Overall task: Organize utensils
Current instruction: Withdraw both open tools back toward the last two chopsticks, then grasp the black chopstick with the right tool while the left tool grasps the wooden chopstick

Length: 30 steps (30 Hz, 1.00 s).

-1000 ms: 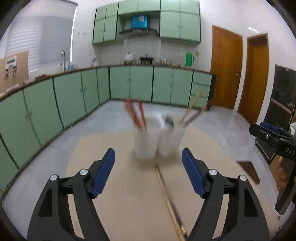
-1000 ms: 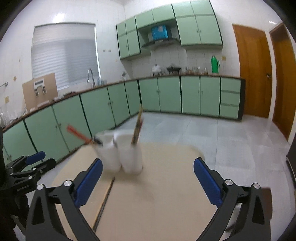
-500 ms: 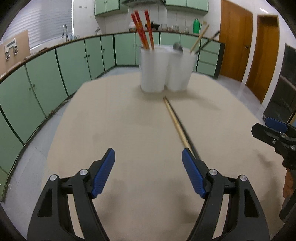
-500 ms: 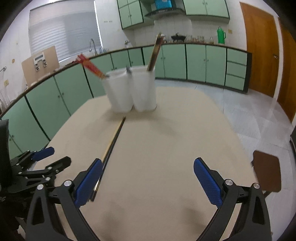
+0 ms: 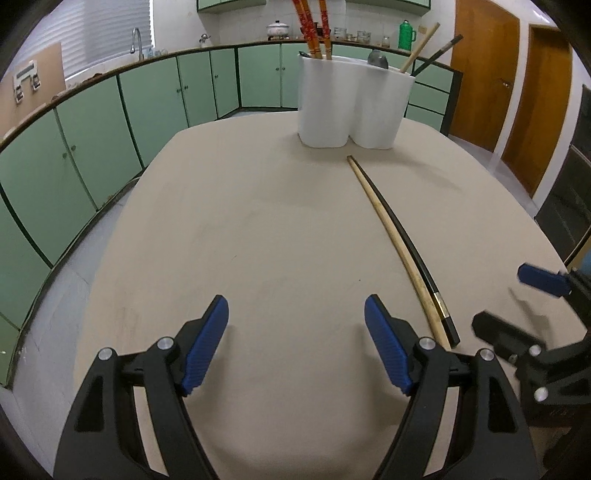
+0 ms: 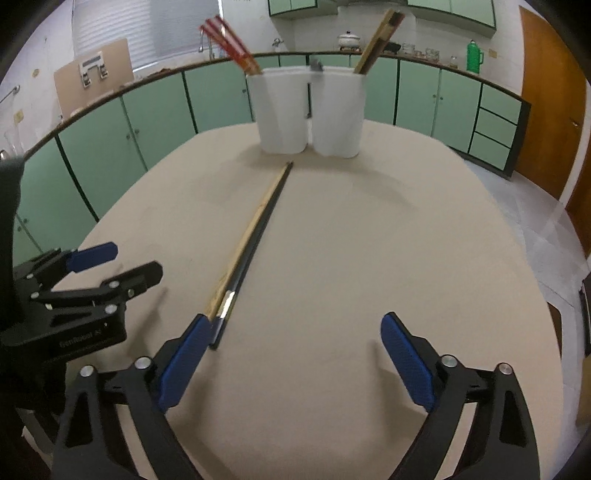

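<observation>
A light wooden chopstick (image 5: 391,229) and a black chopstick (image 5: 410,243) lie side by side on the beige table (image 5: 258,240), pointing at the white utensil holder (image 5: 351,107). The holder has red chopsticks (image 5: 312,26) in its left cup, a spoon (image 5: 377,59) in the middle, and a wooden and a black chopstick in the right. My left gripper (image 5: 296,321) is open and empty, left of the loose pair. My right gripper (image 6: 295,332) is open and empty; its left fingertip (image 6: 195,336) is at the near end of the pair (image 6: 251,236).
The holder (image 6: 308,114) stands at the table's far edge. Green kitchen cabinets (image 5: 147,103) run behind the table, with wooden doors (image 5: 484,74) at the right. The right gripper shows at the right of the left wrist view (image 5: 517,302), the left gripper at the left of the right wrist view (image 6: 110,269).
Both grippers have come down and tilted toward the table, close to the near ends of the loose chopsticks. The chopsticks and holder have not moved. Both grippers stay open.
</observation>
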Tool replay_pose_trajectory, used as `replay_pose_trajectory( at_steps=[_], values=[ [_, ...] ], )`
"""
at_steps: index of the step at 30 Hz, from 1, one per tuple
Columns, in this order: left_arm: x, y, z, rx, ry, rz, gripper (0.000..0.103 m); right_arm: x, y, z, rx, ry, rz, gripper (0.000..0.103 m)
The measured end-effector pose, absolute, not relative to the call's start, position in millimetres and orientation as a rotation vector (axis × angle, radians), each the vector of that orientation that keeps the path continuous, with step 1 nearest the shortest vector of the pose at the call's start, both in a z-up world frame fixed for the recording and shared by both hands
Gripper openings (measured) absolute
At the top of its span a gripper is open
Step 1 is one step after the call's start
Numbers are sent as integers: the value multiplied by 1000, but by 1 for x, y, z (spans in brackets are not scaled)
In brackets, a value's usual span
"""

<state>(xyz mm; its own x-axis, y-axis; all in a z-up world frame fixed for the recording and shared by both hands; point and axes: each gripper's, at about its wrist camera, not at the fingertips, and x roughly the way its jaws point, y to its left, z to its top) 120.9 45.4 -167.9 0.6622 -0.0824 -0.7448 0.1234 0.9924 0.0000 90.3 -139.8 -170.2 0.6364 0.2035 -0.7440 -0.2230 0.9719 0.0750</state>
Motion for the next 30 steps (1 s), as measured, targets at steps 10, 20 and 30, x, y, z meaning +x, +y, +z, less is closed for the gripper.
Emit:
replay_pose_trajectory(
  at_steps=[10,20,30],
  values=[
    [128,42,-170,42,854,-127,74,94,-120,-177,-69,889,252,78],
    [129,43,-171,31,851,-128,74,92,-134,-177,-66,897,182,75],
    [125,41,-169,46,827,-116,74,87,-124,-177,-69,877,240,40]
  ],
)
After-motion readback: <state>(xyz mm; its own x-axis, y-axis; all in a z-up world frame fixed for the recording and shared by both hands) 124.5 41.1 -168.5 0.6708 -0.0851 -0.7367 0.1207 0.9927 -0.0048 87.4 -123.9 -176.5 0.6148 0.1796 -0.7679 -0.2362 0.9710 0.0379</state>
